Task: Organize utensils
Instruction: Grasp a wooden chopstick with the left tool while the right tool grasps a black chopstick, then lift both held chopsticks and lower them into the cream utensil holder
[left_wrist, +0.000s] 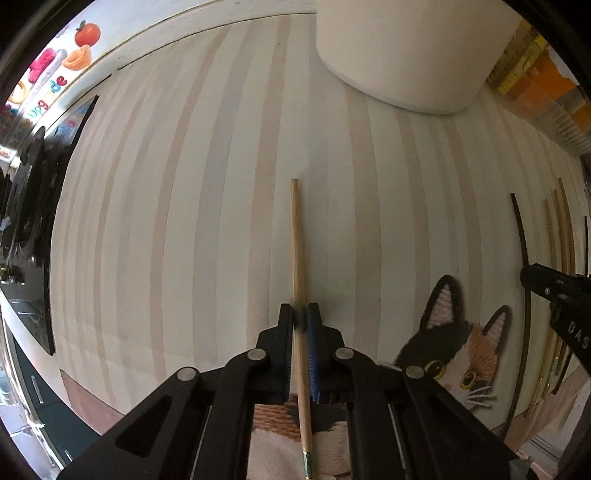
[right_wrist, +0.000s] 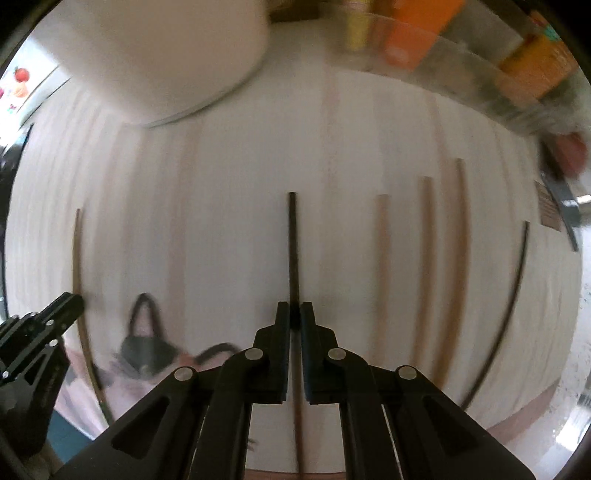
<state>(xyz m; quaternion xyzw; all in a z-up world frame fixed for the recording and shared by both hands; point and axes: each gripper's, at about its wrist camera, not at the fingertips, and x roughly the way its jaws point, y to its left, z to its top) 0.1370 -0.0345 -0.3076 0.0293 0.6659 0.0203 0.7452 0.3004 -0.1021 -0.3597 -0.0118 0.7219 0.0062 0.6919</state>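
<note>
I'm clamping my left gripper (left_wrist: 300, 314) tight on a pale wooden chopstick (left_wrist: 297, 258), its jaws pressing both sides of the round, tapering shaft, which is running straight ahead over the striped cloth (left_wrist: 184, 221) and ending behind me in a thin gold band and a greenish cap. My right gripper (right_wrist: 294, 314) is squeezing a dark chopstick (right_wrist: 293, 251), slim and nearly black at the far end, browner where it is passing back between the jaws. To the right of that one, three more light wooden sticks (right_wrist: 424, 266) are lying side by side on the cloth, roughly parallel, and a second black stick (right_wrist: 508, 295) is lying farther out, well apart from them. A tall white container (left_wrist: 406, 55), round and smooth-walled, is standing on the cloth ahead of both grippers; I cannot tell what is inside it from down here. Along the far right edge, a clear bin (left_wrist: 554, 110) is holding orange and yellow packets. The cloth is looking soft and matte, cream with beige stripes, and a woven mat shaped like a calico cat's face (left_wrist: 454, 350) is sitting between my two tools, fuzzy, with pointed black ears and yellow eyes.
</note>
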